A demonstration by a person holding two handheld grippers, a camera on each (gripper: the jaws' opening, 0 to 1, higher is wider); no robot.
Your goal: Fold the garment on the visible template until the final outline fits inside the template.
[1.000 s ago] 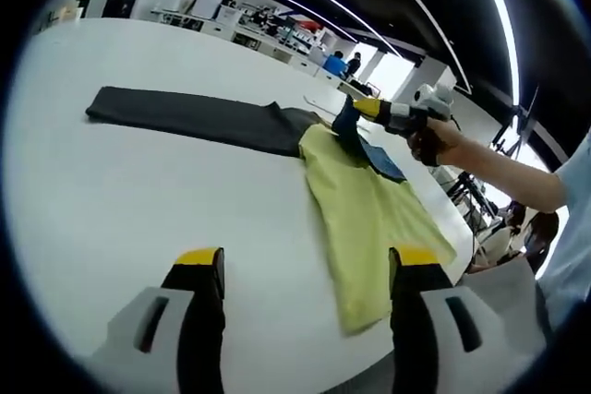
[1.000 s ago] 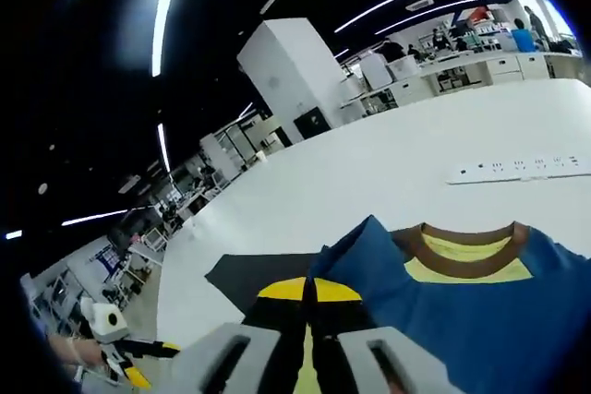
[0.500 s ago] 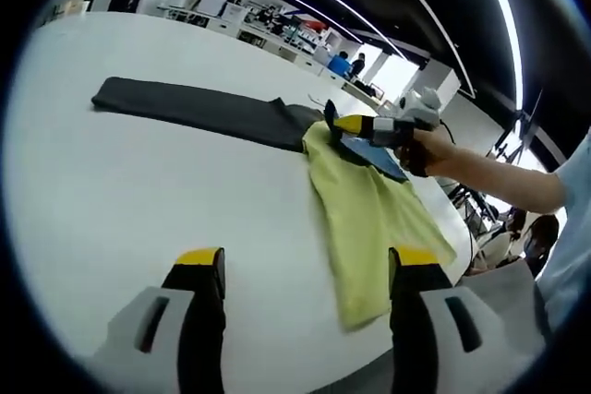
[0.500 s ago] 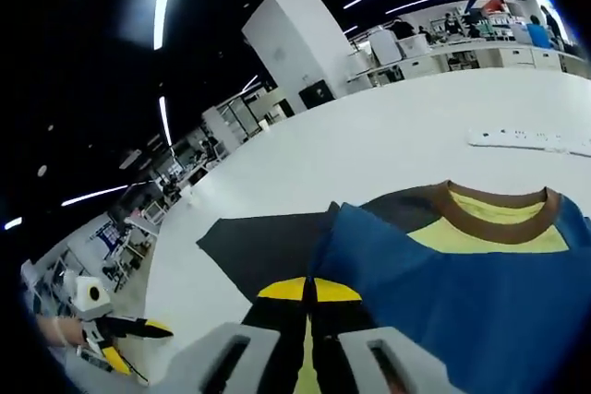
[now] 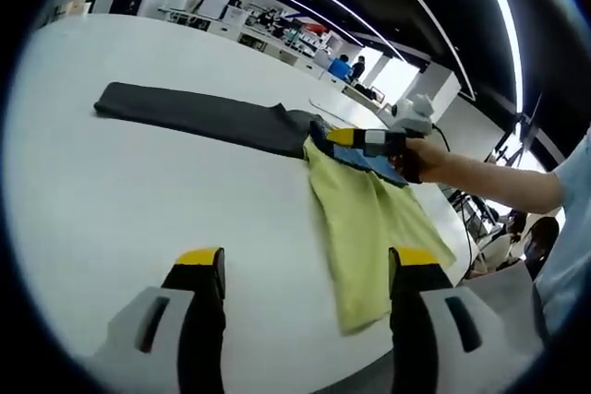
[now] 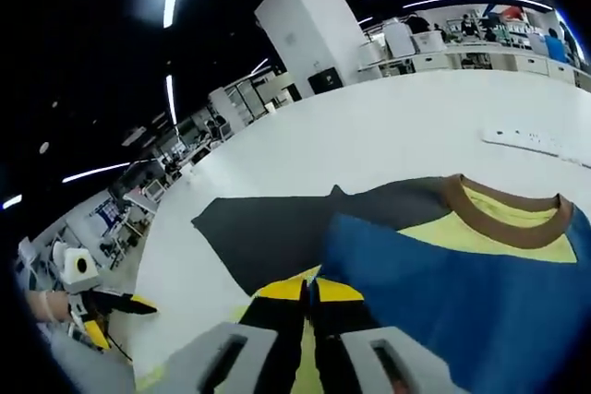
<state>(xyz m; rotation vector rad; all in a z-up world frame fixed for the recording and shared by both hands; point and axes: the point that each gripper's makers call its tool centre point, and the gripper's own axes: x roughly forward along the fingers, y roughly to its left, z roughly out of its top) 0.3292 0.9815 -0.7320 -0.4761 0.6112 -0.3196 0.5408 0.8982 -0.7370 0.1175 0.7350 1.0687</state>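
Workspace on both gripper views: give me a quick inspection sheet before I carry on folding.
Surface: white table, bare around the garment.
Job's things: yellow-green shirt with blue panel and brown collar; dark grey template partly under it.
Clutter: white power strip beyond the collar.
Grippers: left gripper open, hovering off the cloth; right gripper shut on the shirt's blue edge.
Cables: nothing seen.
Surroundings: open hall, white pillar, desks, people at the far end.
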